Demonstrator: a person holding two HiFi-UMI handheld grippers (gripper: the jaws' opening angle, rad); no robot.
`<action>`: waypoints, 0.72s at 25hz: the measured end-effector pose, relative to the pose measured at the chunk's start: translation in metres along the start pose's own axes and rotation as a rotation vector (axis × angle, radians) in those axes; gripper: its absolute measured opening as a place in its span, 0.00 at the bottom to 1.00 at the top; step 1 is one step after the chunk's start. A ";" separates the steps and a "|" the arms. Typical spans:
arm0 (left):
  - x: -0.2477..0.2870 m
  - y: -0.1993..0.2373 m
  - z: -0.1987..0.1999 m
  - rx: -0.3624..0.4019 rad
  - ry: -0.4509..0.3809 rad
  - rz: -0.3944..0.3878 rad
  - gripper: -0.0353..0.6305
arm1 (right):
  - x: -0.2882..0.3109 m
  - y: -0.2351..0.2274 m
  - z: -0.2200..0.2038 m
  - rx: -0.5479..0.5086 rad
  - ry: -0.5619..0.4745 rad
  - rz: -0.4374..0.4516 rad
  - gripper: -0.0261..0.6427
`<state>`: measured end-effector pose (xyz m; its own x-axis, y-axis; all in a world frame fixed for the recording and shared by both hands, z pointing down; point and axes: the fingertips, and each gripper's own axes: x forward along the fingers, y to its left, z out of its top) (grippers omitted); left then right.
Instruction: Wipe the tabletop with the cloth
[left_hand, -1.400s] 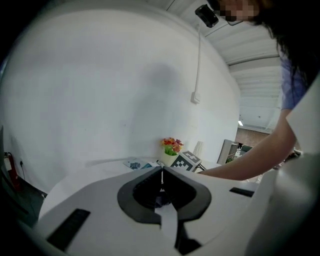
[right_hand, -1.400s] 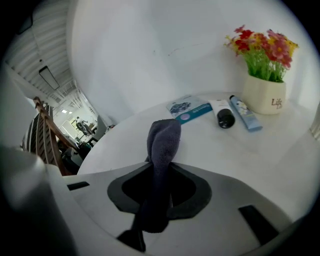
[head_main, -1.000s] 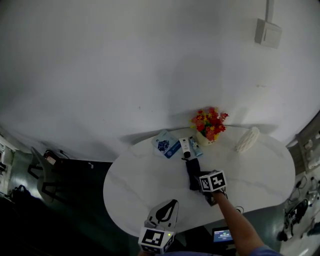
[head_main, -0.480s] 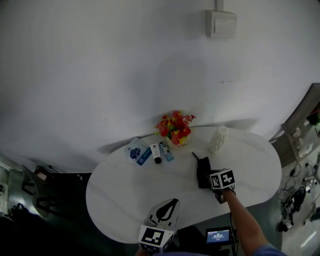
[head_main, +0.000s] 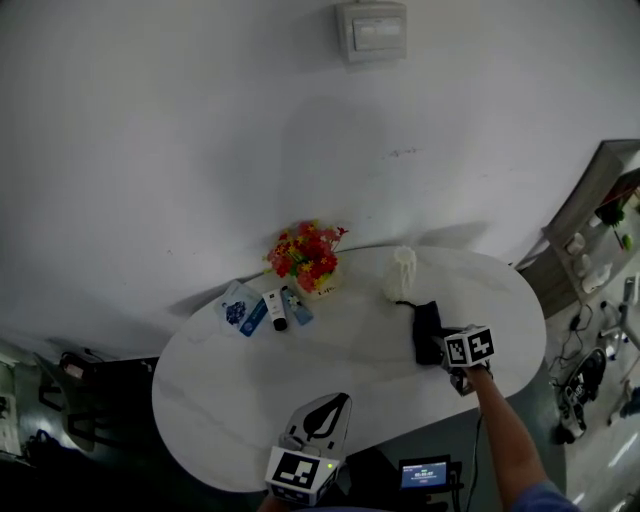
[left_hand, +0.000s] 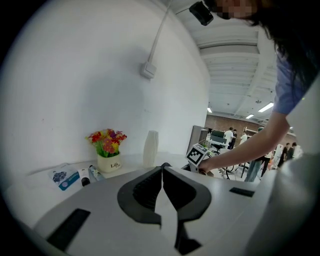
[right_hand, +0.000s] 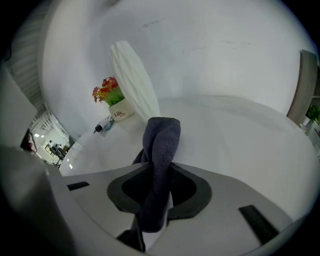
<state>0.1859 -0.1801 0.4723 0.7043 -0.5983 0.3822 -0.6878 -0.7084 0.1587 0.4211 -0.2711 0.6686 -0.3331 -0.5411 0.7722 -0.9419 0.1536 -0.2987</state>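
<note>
A dark grey cloth (head_main: 427, 330) lies on the white oval tabletop (head_main: 350, 390) toward its right end. My right gripper (head_main: 440, 345) is shut on the cloth (right_hand: 159, 165), which bulges out ahead of the jaws and touches the table. My left gripper (head_main: 325, 420) hangs over the table's near edge, its jaws shut together (left_hand: 161, 185) with nothing between them.
A white ribbed vase (head_main: 400, 273) stands just beyond the cloth. A pot of red and yellow flowers (head_main: 306, 257), small tubes (head_main: 285, 307) and a blue-and-white packet (head_main: 240, 309) sit at the back left. A chair (head_main: 60, 385) stands left of the table, shelving (head_main: 600, 250) at the right.
My right gripper has dragged the cloth to the right across the table, toward the white vase. The head view has swung right. The left gripper has stayed at the near edge.
</note>
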 end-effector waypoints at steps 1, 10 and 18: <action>0.002 -0.002 0.000 0.003 0.006 -0.004 0.08 | -0.003 -0.009 0.000 0.001 -0.001 -0.004 0.17; 0.024 -0.015 -0.004 0.022 0.045 -0.042 0.08 | -0.041 -0.096 -0.004 0.031 -0.008 -0.122 0.17; 0.040 -0.022 0.005 0.033 0.045 -0.076 0.08 | -0.084 -0.181 -0.015 0.078 0.005 -0.290 0.17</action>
<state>0.2300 -0.1898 0.4798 0.7454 -0.5251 0.4107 -0.6257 -0.7637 0.1592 0.6191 -0.2414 0.6666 -0.0507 -0.5491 0.8343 -0.9917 -0.0710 -0.1070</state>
